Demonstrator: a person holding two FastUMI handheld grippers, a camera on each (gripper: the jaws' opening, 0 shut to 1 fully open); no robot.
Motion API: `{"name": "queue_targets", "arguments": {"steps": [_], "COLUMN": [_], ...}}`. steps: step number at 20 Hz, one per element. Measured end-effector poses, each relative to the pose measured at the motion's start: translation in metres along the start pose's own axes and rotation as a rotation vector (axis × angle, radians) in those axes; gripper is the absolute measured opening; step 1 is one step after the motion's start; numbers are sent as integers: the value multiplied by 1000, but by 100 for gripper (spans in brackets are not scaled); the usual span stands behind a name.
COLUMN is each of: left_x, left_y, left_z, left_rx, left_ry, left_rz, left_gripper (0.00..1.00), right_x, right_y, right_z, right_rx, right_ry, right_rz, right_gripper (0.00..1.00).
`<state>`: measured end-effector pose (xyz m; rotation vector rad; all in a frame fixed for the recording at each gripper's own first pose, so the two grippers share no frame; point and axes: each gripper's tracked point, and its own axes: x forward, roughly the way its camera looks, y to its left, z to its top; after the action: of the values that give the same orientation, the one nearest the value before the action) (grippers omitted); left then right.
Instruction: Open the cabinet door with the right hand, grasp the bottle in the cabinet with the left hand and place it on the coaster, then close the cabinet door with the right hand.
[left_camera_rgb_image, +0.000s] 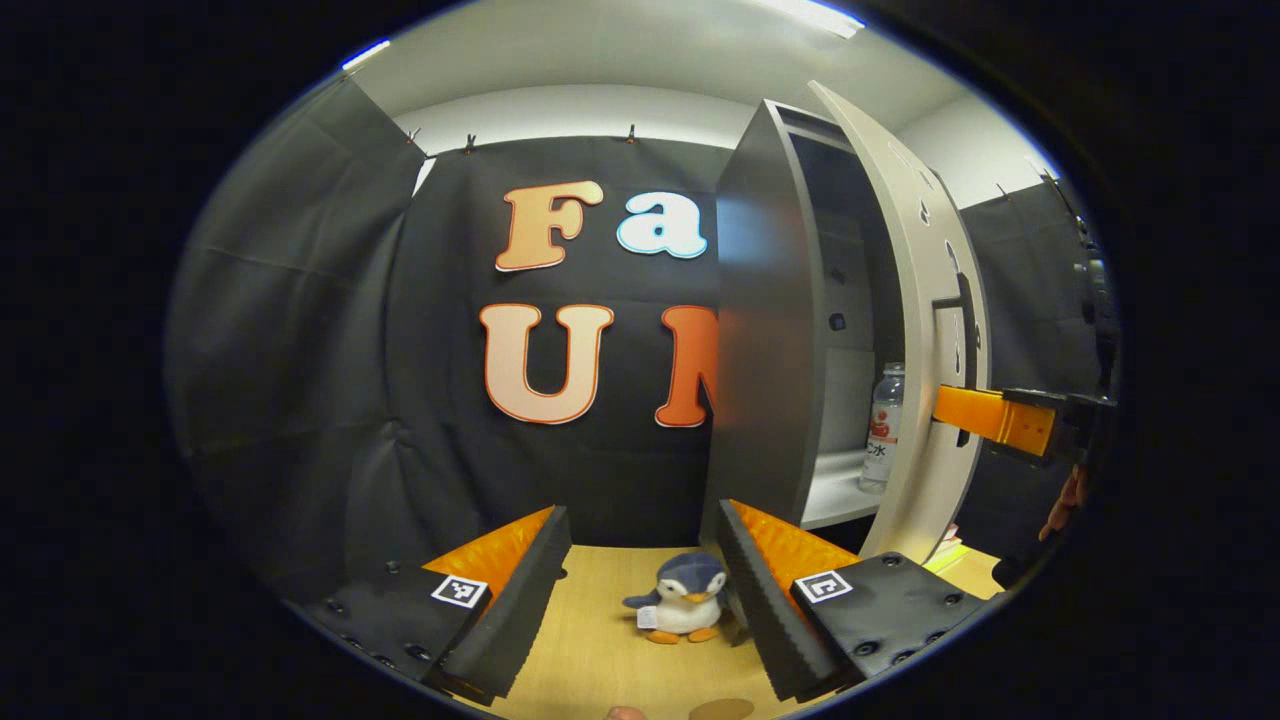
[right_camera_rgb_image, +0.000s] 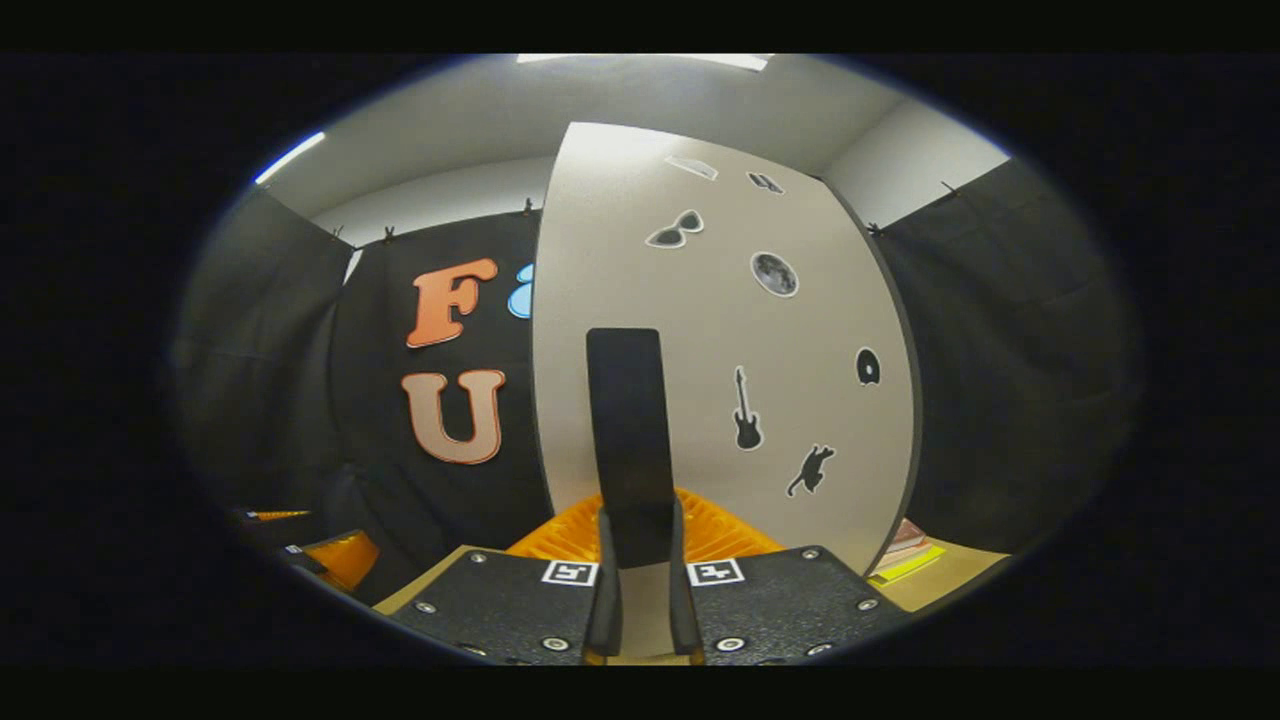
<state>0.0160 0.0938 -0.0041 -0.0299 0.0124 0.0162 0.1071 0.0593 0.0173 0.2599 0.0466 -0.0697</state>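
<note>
Table: pale wood top (left_camera_rgb_image: 590, 650) (bare at 6 o'clock)
On it: toy penguin (left_camera_rgb_image: 683, 598), cabinet (left_camera_rgb_image: 765, 330), books (right_camera_rgb_image: 905, 553) at 4 o'clock
Cabinet shelf (left_camera_rgb_image: 835, 495): bottle (left_camera_rgb_image: 882, 425)

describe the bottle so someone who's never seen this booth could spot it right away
Find the tall grey cabinet standing on the wooden table against the black cloth wall, its pale door swung open. Look through the gap onto the white shelf inside: the bottle stands upright there. It is clear plastic with a white and red label, the one see-through thing there, unlike the plush penguin out on the table.
</note>
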Motion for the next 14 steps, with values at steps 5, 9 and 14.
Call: {"name": "queue_targets", "arguments": {"steps": [5,9,14], "left_x": [-17,-29,-44], "left_y": [-42,-64,-94], "left_z": [8,12,13], "left_rx": [-18,-25,-44], "left_ry": [-17,-28,-28], "left_rz": [-37,-41,-51], "left_gripper": [96,96,96], "right_x": [-14,-25,-38], "right_y": [-7,-14,-38], "right_z": [2,4,10], "right_rx": [32,71,-24], "right_ry": [9,18,7], "right_rz": [36,63,3], "right_gripper": [18,18,15]}}
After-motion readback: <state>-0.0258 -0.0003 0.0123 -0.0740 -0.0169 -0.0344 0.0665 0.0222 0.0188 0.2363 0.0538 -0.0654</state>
